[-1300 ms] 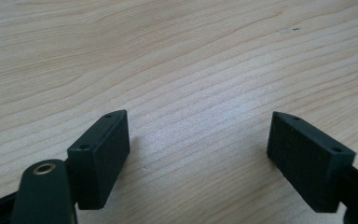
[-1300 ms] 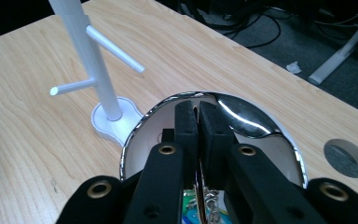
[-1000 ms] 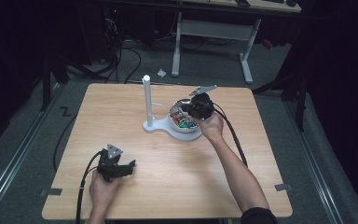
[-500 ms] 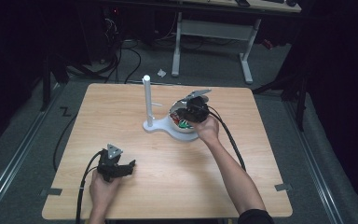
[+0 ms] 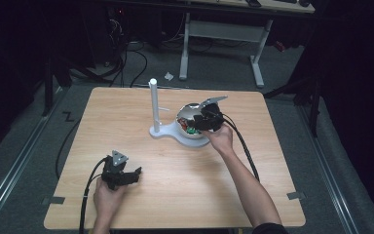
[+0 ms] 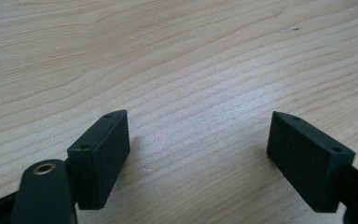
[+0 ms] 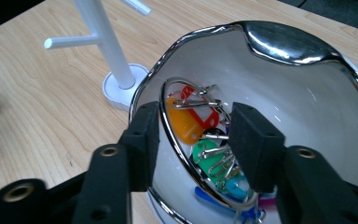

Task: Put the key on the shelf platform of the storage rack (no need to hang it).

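High view: right claw (image 5: 205, 118) over the chrome bowl (image 5: 189, 127), beside the white peg stand (image 5: 153, 105), placed for hanging tags. Left claw (image 5: 126, 175) rests idle on the bench (image 5: 185, 185).

Left gripper view: jaws wide, empty.

Right gripper view: jaws have just been opening, straddling the key ring (image 7: 186, 140) and tags (image 7: 198, 122), unpinched.

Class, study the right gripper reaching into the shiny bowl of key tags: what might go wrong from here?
1. The right gripper has just been opening its jaws over a tangle of key tags and metal rings; closing here may lift several at once.
2. One jaw sits outside the bowl rim, so it may pinch the wall and tip the bowl.
3. The white stand is close beside the bowl and might get knocked.
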A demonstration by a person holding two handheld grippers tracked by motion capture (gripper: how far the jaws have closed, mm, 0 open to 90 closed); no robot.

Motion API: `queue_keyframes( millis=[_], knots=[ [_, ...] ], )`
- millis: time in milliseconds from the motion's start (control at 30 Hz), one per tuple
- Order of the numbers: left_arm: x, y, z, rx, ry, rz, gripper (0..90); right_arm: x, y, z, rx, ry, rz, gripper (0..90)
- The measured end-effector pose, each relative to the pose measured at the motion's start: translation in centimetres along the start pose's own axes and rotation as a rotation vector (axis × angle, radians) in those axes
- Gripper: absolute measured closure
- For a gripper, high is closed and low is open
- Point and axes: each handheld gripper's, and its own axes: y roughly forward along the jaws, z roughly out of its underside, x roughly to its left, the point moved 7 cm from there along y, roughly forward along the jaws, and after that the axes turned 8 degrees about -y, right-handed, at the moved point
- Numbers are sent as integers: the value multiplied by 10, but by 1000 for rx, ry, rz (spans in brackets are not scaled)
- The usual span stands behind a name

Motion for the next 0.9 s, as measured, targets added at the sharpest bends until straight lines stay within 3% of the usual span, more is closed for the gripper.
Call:
queue_keyframes(
  millis=[167,300,533,900],
  knots=[
    [0,0,0,0,0,0,216,-4,-11,1,-28,30,-34,458],
    [0,0,0,-1,-1,0,216,-9,-20,1,-53,51,-30,447],
    [0,0,0,-1,-2,0,216,-14,-39,6,-89,47,23,455],
    [0,0,0,-1,-2,0,217,-18,-91,15,-155,48,109,484]
  ],
)
